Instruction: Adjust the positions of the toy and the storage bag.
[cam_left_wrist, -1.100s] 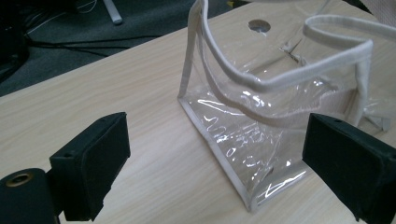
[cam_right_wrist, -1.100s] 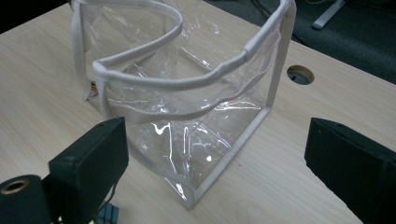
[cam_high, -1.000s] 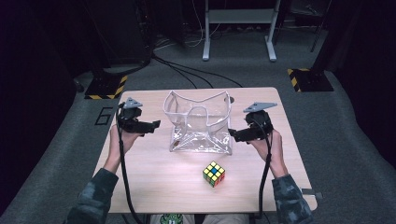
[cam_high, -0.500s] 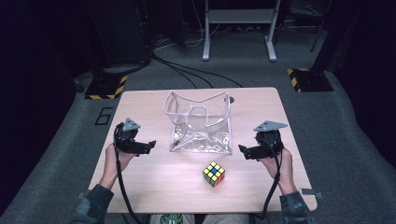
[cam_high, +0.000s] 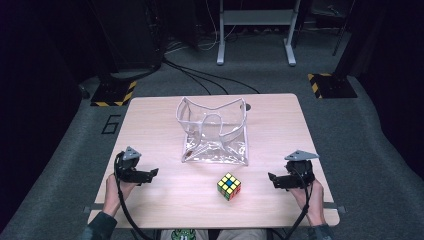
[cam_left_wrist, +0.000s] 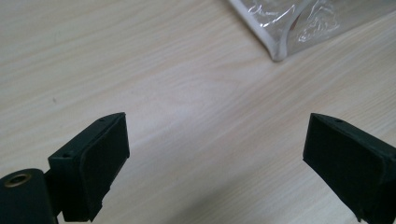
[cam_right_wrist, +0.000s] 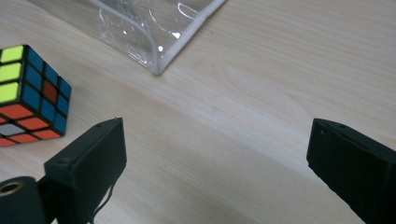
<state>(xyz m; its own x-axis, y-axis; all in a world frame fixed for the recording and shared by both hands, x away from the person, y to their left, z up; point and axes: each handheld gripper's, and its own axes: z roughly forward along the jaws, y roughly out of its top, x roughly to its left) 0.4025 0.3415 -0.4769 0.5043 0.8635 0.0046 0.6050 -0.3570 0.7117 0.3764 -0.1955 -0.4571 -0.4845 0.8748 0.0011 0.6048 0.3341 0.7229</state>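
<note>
Pale wooden table (cam_high: 150, 120) holds a clear plastic pouch (cam_high: 214, 131) at centre and a Rubik's cube (cam_high: 229, 186) just in front of it. Your left gripper (cam_high: 150, 173) and right gripper (cam_high: 272, 179) both gape, holding nothing. Likely next: close the right one around the cube, squarely on opposite faces.

Light wooden table (cam_high: 150, 120), rounded corners.
Bearing a clear plastic bag (cam_high: 215, 131) at centre and a colour cube (cam_high: 229, 186) nearer the front edge.
</note>
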